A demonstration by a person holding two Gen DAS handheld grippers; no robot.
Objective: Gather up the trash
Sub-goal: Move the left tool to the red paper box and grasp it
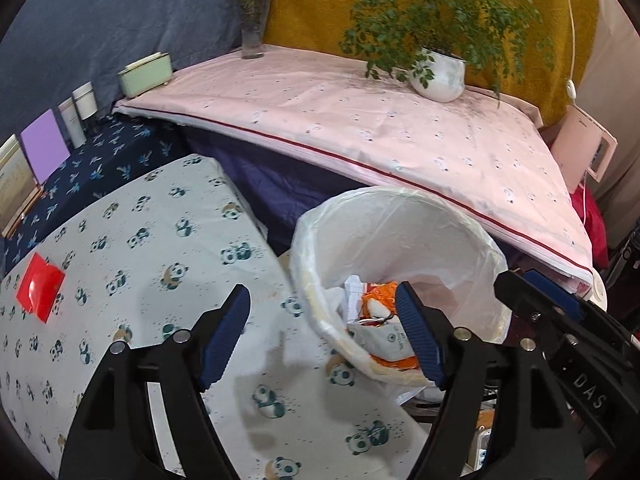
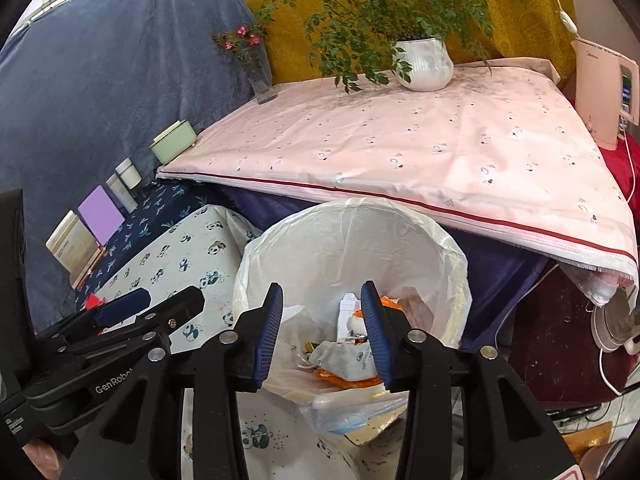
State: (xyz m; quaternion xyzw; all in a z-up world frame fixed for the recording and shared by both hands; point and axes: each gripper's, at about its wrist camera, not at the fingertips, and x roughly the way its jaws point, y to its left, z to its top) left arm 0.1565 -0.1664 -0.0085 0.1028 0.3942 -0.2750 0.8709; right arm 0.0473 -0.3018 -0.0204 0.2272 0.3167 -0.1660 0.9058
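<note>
Both grippers are hovering over the lined trash bin [image 2: 352,264], which is standing beside the panda-print table [image 1: 160,240]. The left gripper [image 1: 324,336] is standing wide open and empty; the right gripper [image 2: 322,336] is standing partly open, nothing between its pads. Crumpled wrappers [image 2: 348,356] are already lying inside the bin, so collection appears well advanced. A red packet [image 1: 40,286] is remaining on the table, probably the next item.
</note>
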